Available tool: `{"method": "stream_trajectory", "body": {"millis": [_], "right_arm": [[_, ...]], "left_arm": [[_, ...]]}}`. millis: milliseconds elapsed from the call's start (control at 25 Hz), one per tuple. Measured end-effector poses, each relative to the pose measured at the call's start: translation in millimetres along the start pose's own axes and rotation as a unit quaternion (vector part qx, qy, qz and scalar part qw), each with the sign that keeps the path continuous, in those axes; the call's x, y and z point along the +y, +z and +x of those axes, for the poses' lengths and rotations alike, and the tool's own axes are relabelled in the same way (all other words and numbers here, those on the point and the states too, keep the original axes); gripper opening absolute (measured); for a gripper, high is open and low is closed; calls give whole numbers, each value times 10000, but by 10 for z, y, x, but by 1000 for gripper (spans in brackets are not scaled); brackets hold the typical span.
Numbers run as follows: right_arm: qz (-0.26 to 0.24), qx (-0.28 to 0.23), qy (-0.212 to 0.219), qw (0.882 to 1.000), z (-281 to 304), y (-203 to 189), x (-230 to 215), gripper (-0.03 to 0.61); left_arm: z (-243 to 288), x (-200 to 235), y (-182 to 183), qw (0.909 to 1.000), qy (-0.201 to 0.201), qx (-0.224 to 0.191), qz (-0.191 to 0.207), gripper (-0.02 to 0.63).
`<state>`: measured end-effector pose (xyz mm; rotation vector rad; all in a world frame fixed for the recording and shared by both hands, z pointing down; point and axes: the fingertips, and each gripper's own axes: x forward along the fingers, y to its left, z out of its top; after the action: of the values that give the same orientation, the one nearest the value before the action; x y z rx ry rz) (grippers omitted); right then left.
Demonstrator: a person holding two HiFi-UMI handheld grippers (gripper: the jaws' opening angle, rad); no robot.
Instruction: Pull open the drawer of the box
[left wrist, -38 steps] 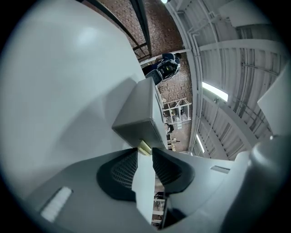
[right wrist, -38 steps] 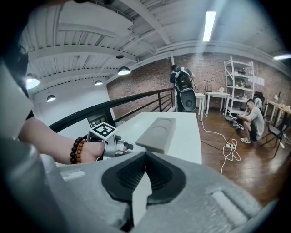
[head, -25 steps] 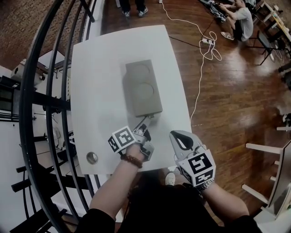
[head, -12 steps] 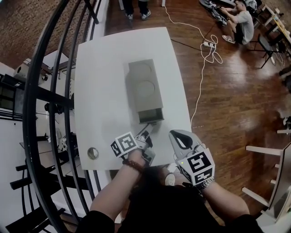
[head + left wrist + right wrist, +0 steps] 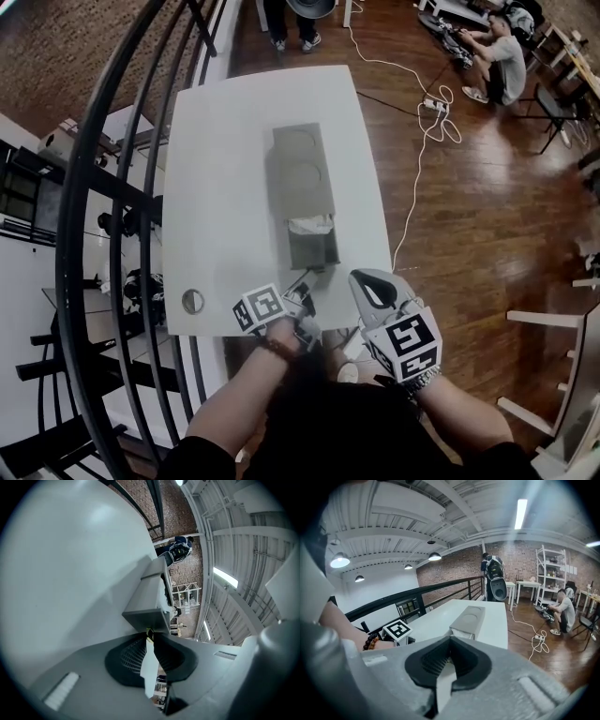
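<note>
The grey box (image 5: 302, 173) with two round recesses on its lid lies on the white table (image 5: 216, 187). Its drawer (image 5: 312, 248) stands pulled out toward me, with something white inside. My left gripper (image 5: 302, 281) is at the drawer's front, shut on a small yellow-and-black pull tab (image 5: 149, 633) just below the drawer front (image 5: 145, 619). My right gripper (image 5: 364, 279) hovers at the table's near right corner, shut and holding nothing. The right gripper view shows the box (image 5: 469, 619) ahead and the left gripper's marker cube (image 5: 397, 630).
A round metal disc (image 5: 192, 301) sits in the table near its front left corner. Black railing bars (image 5: 112, 187) curve along the left. A white cable and power strip (image 5: 433, 103) lie on the wooden floor, where a person (image 5: 502, 52) sits at far right.
The drawer has slid out of the box toward me, baring its white contents. My left gripper has drawn back toward the table's near edge with the tab. The right gripper has stayed put.
</note>
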<state>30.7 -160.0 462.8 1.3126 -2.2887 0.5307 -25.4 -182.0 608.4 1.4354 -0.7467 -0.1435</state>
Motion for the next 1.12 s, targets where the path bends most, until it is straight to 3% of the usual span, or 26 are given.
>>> {"method": "stream_trajectory", "body": {"millis": [1120], "right_arm": [[-204,-153,216,9994,-432,-223,311,-9]], "left_arm": [[-418,200,-601,9997,59,-151,-206,58]]}}
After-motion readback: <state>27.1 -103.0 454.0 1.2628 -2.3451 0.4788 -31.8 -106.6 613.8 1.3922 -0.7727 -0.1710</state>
